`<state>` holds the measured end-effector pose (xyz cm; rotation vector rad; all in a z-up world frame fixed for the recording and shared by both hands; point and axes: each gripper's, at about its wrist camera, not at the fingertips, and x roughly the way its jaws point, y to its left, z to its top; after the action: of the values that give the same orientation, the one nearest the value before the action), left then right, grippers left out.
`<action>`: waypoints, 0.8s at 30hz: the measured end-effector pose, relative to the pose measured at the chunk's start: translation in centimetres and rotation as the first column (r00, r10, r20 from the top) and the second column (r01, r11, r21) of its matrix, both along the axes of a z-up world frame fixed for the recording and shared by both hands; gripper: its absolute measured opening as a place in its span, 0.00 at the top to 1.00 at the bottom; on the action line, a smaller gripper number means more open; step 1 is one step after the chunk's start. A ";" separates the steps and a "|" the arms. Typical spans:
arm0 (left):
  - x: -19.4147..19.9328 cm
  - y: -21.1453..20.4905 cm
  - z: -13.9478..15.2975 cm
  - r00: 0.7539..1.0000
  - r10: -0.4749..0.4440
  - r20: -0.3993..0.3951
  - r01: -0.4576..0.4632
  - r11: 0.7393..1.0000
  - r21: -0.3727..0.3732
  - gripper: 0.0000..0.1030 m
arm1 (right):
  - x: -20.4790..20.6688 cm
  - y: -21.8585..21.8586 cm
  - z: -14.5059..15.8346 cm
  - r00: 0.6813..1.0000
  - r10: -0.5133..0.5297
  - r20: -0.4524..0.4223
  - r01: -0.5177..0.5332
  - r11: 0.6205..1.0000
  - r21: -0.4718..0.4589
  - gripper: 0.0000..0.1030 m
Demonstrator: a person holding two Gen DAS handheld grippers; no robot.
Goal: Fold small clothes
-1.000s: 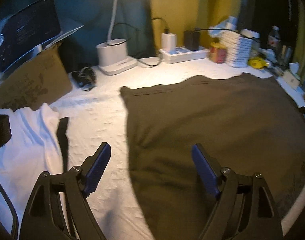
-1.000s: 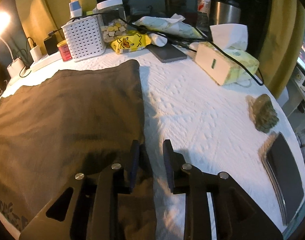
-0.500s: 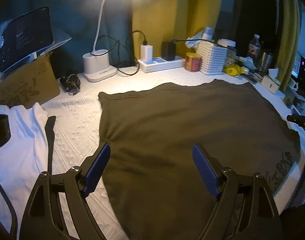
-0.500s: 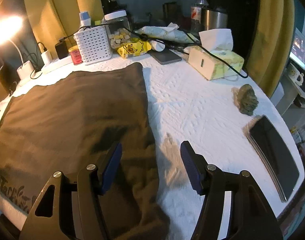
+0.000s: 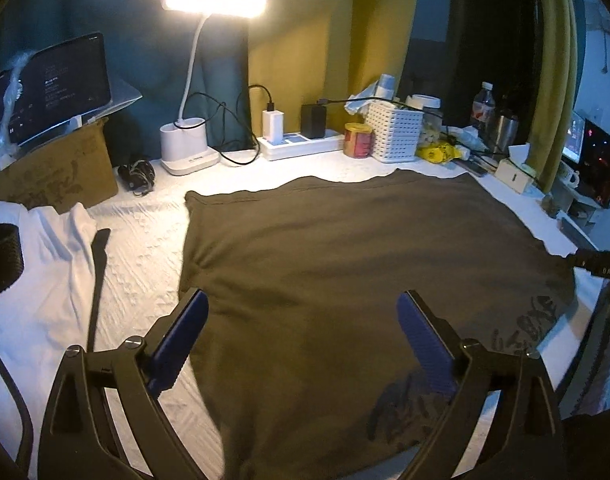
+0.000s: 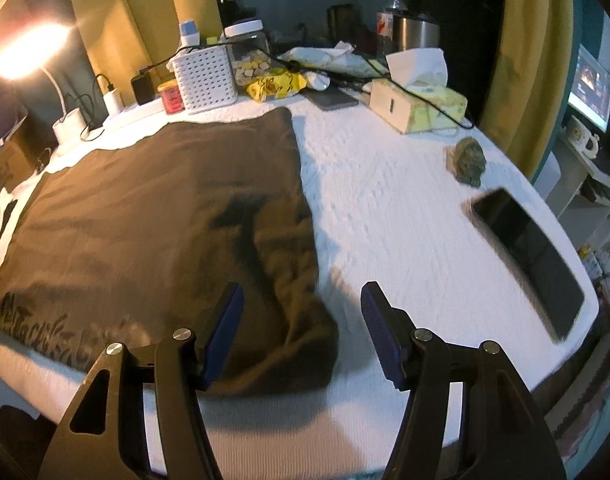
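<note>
A dark olive-brown garment [image 5: 345, 264] lies spread flat on the white table cover, with dark lettering near its front edge; it also shows in the right wrist view [image 6: 153, 216]. My left gripper [image 5: 301, 336] is open and empty, held above the garment's front left part. My right gripper [image 6: 301, 320] is open and empty, above the garment's rumpled front right corner [image 6: 305, 320]. A white garment [image 5: 37, 264] lies at the left of the table.
A desk lamp [image 5: 193, 80], power strip [image 5: 297, 144], red can [image 5: 357, 140] and white basket [image 5: 397, 132] line the back. A tissue box [image 6: 421, 104], a green lump [image 6: 469, 160] and a dark phone [image 6: 529, 260] lie right. A cardboard box [image 5: 53, 176] stands left.
My right gripper has opened, letting go of the garment's right edge, and pulled back. My left gripper has drawn back and up, staying open.
</note>
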<state>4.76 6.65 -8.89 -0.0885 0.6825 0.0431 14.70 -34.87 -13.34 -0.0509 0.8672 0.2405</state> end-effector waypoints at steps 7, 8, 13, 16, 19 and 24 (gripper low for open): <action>-0.8 -1.3 -0.3 0.999 -0.045 0.007 0.045 0.999 -0.024 0.07 | -2.7 0.4 -1.0 0.999 0.009 -0.040 -0.008 1.000 0.025 0.37; -0.8 -1.4 -0.3 0.999 -0.051 0.005 0.051 0.998 -0.026 0.07 | -2.9 0.3 -1.3 0.999 0.004 -0.050 -0.002 0.999 0.040 0.37; -0.9 -1.8 -0.4 0.998 -0.069 0.004 0.069 0.997 -0.026 0.07 | -3.2 0.7 -2.2 0.997 0.004 -0.082 0.000 0.999 0.053 0.37; -0.9 -1.8 -0.6 0.998 -0.065 0.002 0.065 0.997 -0.031 0.07 | -2.9 1.1 -2.9 0.993 0.004 -0.119 0.007 0.996 0.091 0.36; -0.9 -1.4 -1.0 0.999 -0.050 -0.009 0.050 0.998 -0.038 0.07 | -2.8 1.6 -3.0 0.993 0.008 -0.120 0.008 0.991 0.133 0.16; -0.6 -0.5 -1.5 0.999 -0.032 -0.028 0.031 0.999 -0.040 0.07 | -1.9 2.5 -3.1 0.994 -0.014 -0.108 0.033 0.984 0.174 0.08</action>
<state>4.17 6.20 -10.40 -0.1154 0.7132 0.0009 12.77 -32.37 -16.47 0.1375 0.9492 0.2988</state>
